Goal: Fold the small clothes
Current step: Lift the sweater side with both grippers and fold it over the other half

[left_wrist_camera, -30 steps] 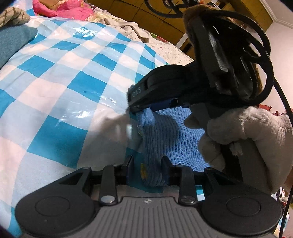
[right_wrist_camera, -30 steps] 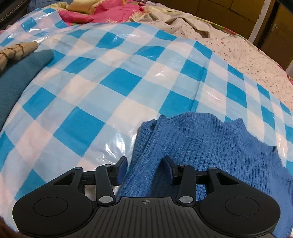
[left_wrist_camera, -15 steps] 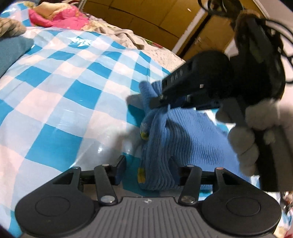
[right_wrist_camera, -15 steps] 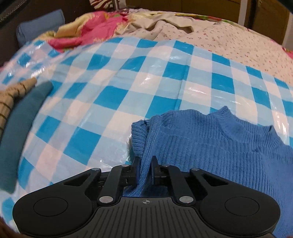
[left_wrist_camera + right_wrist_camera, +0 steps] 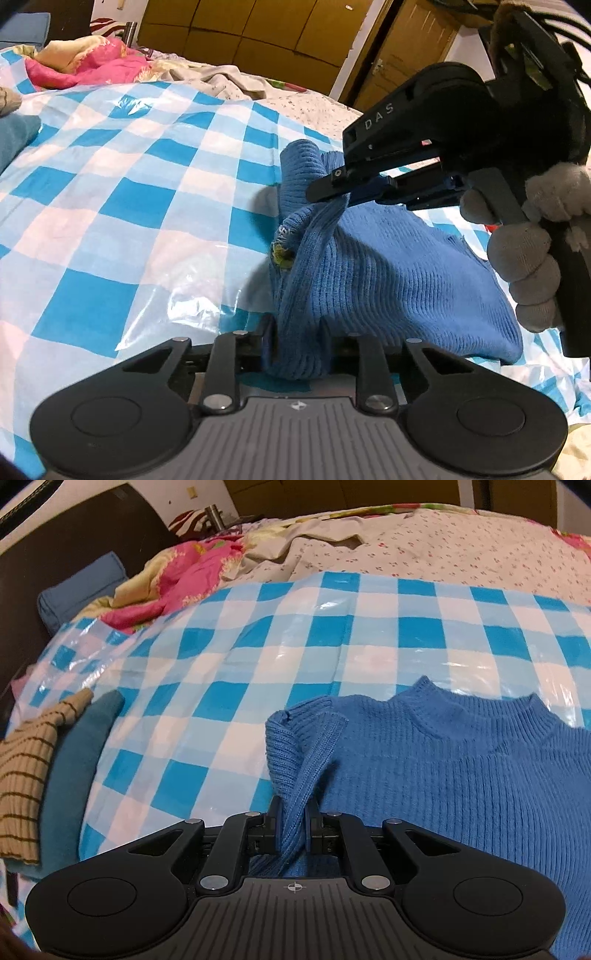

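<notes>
- L wrist view: blue sweater bunched on checked sheet, right of centre.
- L gripper at bottom edge; jaws closing, thick fold of sweater hem between the fingers, knit filling the gap and touching both.
- R gripper comes in from right, held by gloved hand; fingers pinched tight on a sleeve edge, knit lifted into a peak off the sheet.
- Pink blanket at far end of bed; wood cupboards behind.
- R wrist view: R gripper fingers closed on a narrow strip of sweater; strip runs up btwn them.
- Sweater collar faces away, body spread to the right over sheet.
- Left edge: striped tan top lying on teal cloth, well apart from sweater.
- Floral sheet beyond the checks.
</notes>
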{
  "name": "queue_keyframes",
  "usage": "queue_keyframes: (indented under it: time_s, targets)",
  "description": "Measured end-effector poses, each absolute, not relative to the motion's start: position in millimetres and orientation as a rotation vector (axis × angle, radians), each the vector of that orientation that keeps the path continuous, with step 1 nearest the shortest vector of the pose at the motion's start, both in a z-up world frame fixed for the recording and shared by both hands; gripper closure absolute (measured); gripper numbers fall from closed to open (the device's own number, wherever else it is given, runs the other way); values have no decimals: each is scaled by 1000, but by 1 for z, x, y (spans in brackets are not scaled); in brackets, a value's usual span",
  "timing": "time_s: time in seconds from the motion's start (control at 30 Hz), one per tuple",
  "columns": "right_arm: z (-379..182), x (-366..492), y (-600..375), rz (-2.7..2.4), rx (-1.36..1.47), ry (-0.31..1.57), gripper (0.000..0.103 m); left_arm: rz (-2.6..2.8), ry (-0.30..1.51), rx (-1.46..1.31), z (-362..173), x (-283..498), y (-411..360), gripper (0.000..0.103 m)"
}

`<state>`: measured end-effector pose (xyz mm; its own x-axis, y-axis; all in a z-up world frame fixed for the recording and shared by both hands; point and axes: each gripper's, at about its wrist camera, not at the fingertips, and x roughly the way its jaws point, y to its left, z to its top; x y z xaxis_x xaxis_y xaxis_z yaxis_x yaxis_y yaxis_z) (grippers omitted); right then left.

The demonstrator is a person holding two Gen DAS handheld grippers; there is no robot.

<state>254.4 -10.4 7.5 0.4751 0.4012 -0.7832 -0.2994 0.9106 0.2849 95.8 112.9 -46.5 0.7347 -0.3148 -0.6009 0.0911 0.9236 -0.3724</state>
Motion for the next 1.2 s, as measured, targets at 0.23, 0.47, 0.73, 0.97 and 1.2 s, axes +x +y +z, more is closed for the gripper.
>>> queue_keyframes:
  time_s: [0.23,0.47,0.73,0.97,1.2]
  targets:
    - [13,254,-27,442,164,973,94,-226,712,-340,-45,94,110,72]
    - [12,253,-41,442,210,975,94,-250,713,-326,-41,94,100,74]
    - [24,257,-59,457,265,956,94,-303,664,-334,-13,90,86,81]
    - [44,258,-105,443,331,903,94,-415,615,-334,19,97,50,83]
    - [58,257,-180,373,392,849,94,-556,627,-271,29,114,-22,84]
